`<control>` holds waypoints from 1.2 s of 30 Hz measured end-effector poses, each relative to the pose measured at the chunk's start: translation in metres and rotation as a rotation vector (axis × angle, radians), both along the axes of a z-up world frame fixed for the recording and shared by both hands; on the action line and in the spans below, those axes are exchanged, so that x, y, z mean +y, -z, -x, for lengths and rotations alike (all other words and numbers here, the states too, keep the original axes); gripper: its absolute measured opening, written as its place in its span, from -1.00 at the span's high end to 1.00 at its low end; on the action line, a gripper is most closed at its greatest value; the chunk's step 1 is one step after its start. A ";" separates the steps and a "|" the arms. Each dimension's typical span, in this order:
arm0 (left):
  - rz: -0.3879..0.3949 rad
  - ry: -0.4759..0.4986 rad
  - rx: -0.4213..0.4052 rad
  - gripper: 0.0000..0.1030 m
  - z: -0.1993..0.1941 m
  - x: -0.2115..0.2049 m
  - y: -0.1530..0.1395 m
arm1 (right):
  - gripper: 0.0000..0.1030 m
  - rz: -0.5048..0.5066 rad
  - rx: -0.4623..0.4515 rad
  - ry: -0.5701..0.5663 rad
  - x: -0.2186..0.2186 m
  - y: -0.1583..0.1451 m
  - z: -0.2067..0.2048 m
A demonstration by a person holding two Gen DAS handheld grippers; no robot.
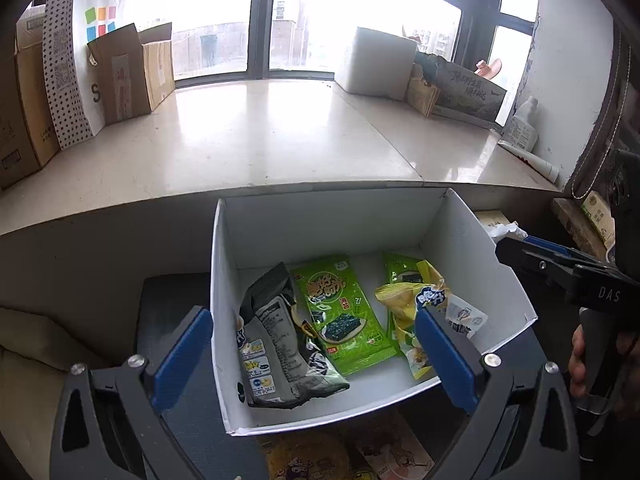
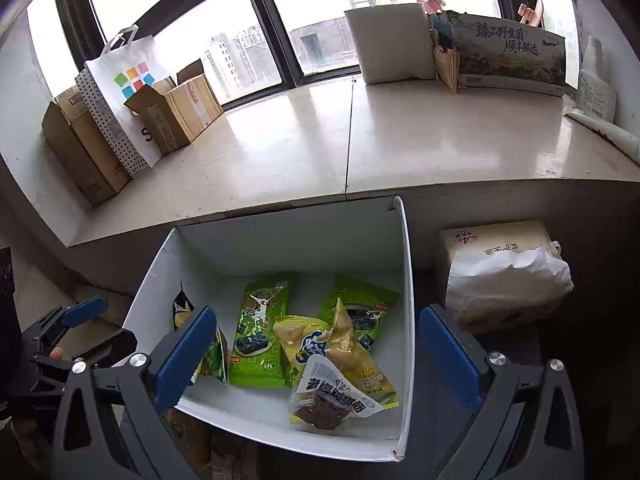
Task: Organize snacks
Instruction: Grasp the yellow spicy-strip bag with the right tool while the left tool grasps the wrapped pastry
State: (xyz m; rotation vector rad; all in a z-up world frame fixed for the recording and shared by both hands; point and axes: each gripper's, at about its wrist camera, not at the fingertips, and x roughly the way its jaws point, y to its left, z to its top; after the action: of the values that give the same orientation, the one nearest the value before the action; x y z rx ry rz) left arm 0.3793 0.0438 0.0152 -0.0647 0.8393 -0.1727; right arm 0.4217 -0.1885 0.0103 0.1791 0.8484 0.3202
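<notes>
Hovering over white box, both grippers — left gripper, right gripper — jaws spread, empty, black packet half-hidden.

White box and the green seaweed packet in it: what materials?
White box: looks like thin matte paperboard, with sharp folded corners, thin wall edges and a nicked front corner. Green seaweed packet: probably glossy plastic film; it shows window glare, wrinkles and a flat crimped end seal.
</notes>
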 end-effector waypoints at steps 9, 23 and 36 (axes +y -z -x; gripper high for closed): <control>-0.020 -0.037 -0.174 -1.00 0.070 0.001 -0.030 | -1.00 -0.035 -0.079 -0.012 -0.015 -0.022 0.065; -0.019 -0.099 -0.192 -1.00 0.257 0.043 -0.018 | -1.00 0.128 0.034 -0.238 0.082 0.052 0.208; 0.072 -0.187 -0.087 -1.00 0.322 0.085 0.037 | -1.00 0.308 0.107 -0.348 0.156 0.116 0.201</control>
State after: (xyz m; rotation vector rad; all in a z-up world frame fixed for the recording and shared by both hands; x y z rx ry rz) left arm 0.0569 0.1286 -0.0215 -0.2012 0.7356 -0.0290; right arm 0.2208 -0.0325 -0.1061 -0.2436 1.0247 0.5029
